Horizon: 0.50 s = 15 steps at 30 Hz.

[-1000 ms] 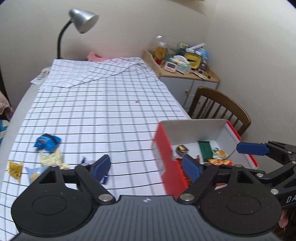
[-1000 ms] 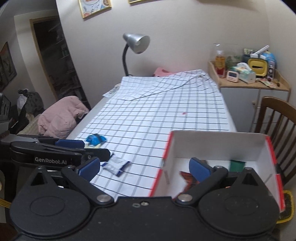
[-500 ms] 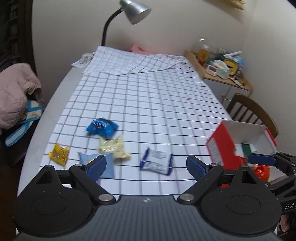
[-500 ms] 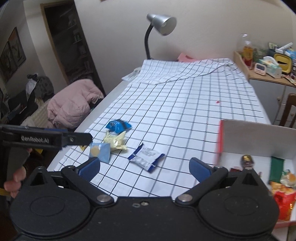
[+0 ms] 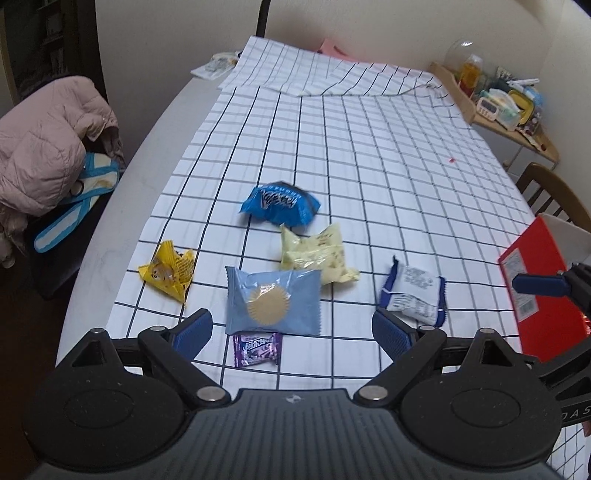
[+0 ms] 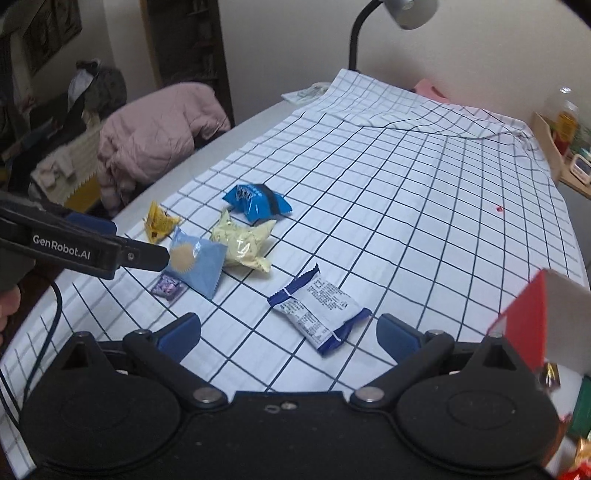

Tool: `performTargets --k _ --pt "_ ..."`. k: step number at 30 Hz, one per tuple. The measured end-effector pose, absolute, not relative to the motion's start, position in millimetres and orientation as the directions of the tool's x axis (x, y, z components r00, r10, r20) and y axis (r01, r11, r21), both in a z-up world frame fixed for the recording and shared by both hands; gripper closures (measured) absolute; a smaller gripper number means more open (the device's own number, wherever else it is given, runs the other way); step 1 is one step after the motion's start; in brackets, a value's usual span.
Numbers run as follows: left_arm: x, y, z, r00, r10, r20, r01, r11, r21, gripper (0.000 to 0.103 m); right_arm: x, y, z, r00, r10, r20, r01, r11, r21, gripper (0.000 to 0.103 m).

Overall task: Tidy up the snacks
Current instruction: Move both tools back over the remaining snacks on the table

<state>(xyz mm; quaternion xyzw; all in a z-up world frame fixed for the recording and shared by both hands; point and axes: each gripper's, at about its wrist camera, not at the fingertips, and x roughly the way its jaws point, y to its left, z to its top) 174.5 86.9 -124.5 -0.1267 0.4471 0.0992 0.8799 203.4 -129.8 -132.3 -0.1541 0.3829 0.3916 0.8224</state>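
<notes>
Several loose snacks lie on the checked tablecloth: a blue packet (image 5: 280, 203), a pale yellow packet (image 5: 317, 254), a light blue packet with a gold disc (image 5: 271, 301), a yellow packet (image 5: 168, 271), a small purple candy (image 5: 257, 349) and a white-and-blue packet (image 5: 415, 295). My left gripper (image 5: 292, 332) hangs open just above the purple candy and the light blue packet. My right gripper (image 6: 288, 336) is open over the white-and-blue packet (image 6: 319, 306). The red box (image 5: 535, 288) stands at the right, with snacks inside seen only in the right wrist view.
A pink jacket (image 5: 40, 147) is draped over a seat left of the table. A wooden chair (image 5: 550, 192) and a cluttered side shelf (image 5: 495, 103) stand at the right. A desk lamp (image 6: 406, 11) rises at the far end, where the cloth is folded.
Both grippers have swung left, away from the red box, and come down close to the loose snacks. Both stay open with nothing in them.
</notes>
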Motion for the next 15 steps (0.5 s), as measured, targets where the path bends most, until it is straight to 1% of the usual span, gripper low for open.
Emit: performTargets --k 3,5,15 --pt "185.5 93.4 -139.4 0.553 0.060 -0.831 -0.298 0.946 -0.131 0.009 214.4 -117.1 -144.0 0.401 0.498 -0.769 -0.787 0.617 -0.011 0.001" --pt "193.3 96.7 -148.9 0.534 0.064 -0.843 -0.305 0.945 -0.122 0.009 222.8 -109.7 -153.4 0.400 0.477 -0.783 -0.800 0.598 -0.044 0.004" --pt "218.7 106.1 -178.1 0.471 0.039 -0.881 -0.313 0.942 -0.125 0.009 253.4 -80.2 -192.0 0.359 0.413 -0.837 -0.849 0.516 -0.110 0.005"
